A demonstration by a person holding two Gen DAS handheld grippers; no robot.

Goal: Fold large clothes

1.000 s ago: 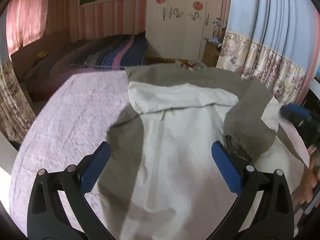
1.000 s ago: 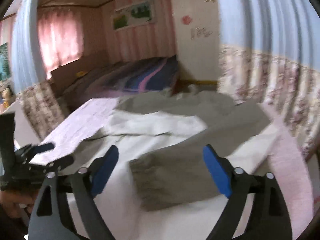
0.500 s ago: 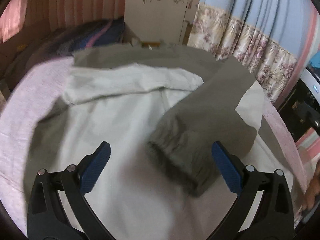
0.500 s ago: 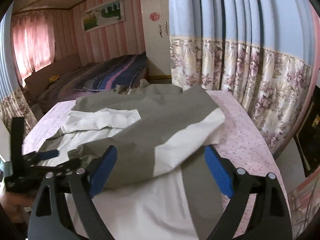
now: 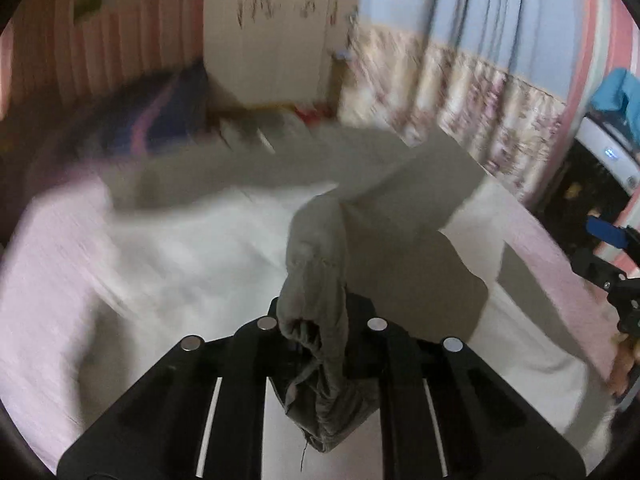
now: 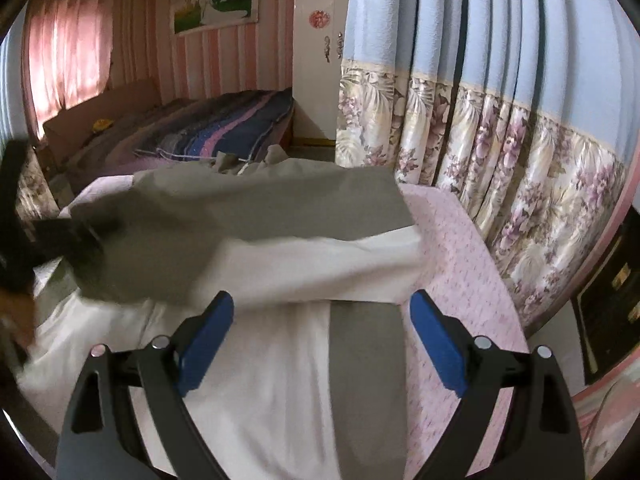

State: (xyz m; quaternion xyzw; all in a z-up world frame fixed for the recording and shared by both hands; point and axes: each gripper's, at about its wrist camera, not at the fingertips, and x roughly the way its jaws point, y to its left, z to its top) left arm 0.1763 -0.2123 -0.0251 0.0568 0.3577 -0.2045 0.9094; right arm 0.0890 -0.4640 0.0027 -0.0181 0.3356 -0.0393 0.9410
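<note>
Left wrist view: left gripper (image 5: pixel 320 320) just clamped onto olive sleeve cuff (image 5: pixel 316 360) for folding across jacket (image 6: pixel 280 380); right gripper (image 6: pixel 320 340) spread, empty.

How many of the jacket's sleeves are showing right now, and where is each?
1. The grey sleeve is pinched at its cuff by the left gripper, whose jaws have just been closing, and stretches across the white jacket. The other sleeve may be hidden underneath.

The jacket (image 6: pixel 280 240) was olive and cream, the bedsheet (image 6: pixel 460 264) pink-speckled, the curtain (image 6: pixel 480 80) blue over florals.
</note>
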